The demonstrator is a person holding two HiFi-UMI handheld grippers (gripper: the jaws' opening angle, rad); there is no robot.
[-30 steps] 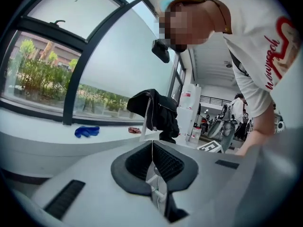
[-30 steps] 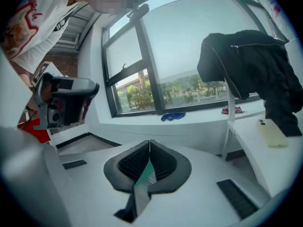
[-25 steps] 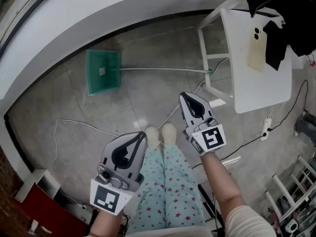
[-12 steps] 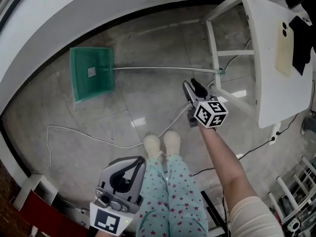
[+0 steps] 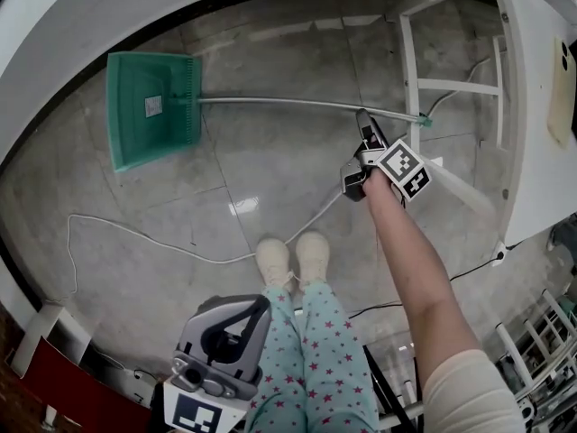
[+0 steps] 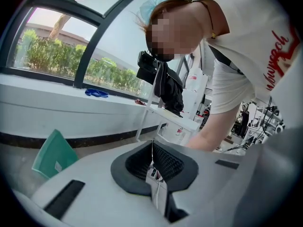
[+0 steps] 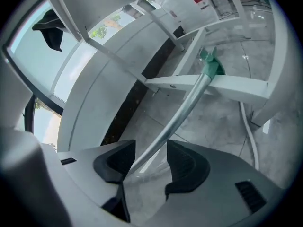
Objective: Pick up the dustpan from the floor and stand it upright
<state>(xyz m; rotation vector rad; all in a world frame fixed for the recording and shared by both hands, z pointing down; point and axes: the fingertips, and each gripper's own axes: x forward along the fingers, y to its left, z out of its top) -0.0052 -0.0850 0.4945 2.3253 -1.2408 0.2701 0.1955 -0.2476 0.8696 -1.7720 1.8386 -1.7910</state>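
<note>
The dustpan lies flat on the grey floor, its green pan (image 5: pixel 149 106) at the upper left and its long metal handle (image 5: pixel 279 105) running right to a green tip by the white table leg. My right gripper (image 5: pixel 364 120) reaches down to the handle close to that end. In the right gripper view the handle (image 7: pixel 187 108) passes between the jaws of the right gripper (image 7: pixel 150 152), which are opening, and the pads stand clear of it. My left gripper (image 5: pixel 257 305) hangs low by my legs, shut and empty. The left gripper view shows the green pan (image 6: pixel 52 152) far off.
A white table frame (image 5: pixel 451 88) stands right beside the handle's end, one leg crossing behind it (image 7: pixel 227 86). A white cable (image 5: pixel 135 237) snakes over the floor toward my feet (image 5: pixel 293 260). A curved white sill borders the floor behind the pan.
My right gripper has dropped down to the handle, rolled over, and its jaws have opened around it. The left gripper has sunk toward the bottom of the head view.
</note>
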